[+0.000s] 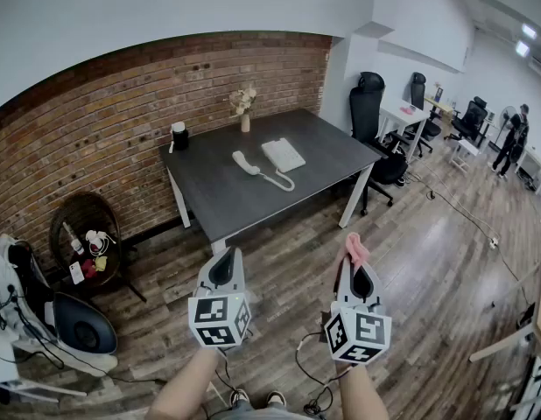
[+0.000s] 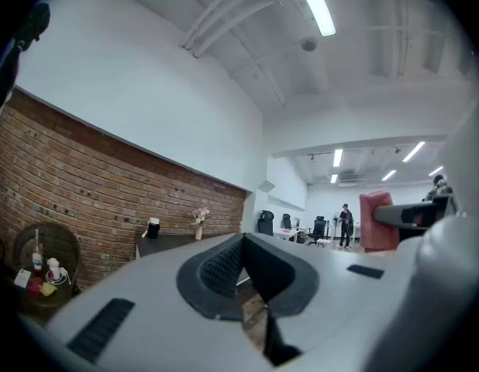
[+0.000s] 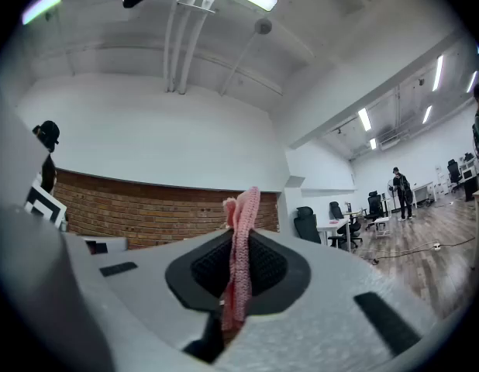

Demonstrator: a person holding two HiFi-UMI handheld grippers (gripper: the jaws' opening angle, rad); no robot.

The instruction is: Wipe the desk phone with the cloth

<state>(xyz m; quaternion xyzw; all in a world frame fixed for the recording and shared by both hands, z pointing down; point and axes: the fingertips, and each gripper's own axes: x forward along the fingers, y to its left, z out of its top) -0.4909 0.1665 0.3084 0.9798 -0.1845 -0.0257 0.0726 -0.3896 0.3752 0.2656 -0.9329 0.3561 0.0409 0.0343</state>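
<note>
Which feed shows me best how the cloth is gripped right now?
The right gripper view: the pink cloth stands clamped between the right gripper's jaws, its end poking above them. The head view shows only that end above the gripper; the left gripper view shows it sideways as a small pink patch.

Our white desk phone (image 1: 283, 154) sits on the table (image 1: 218, 195), handset (image 1: 245, 162) off beside it; pink cloth (image 1: 356, 250) pinched in our right gripper (image 1: 356, 268).

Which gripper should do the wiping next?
Right: the right gripper is shut on the pink knitted cloth; the left gripper is shut, empty. Both are far from the white desk phone on the dark table.
</note>
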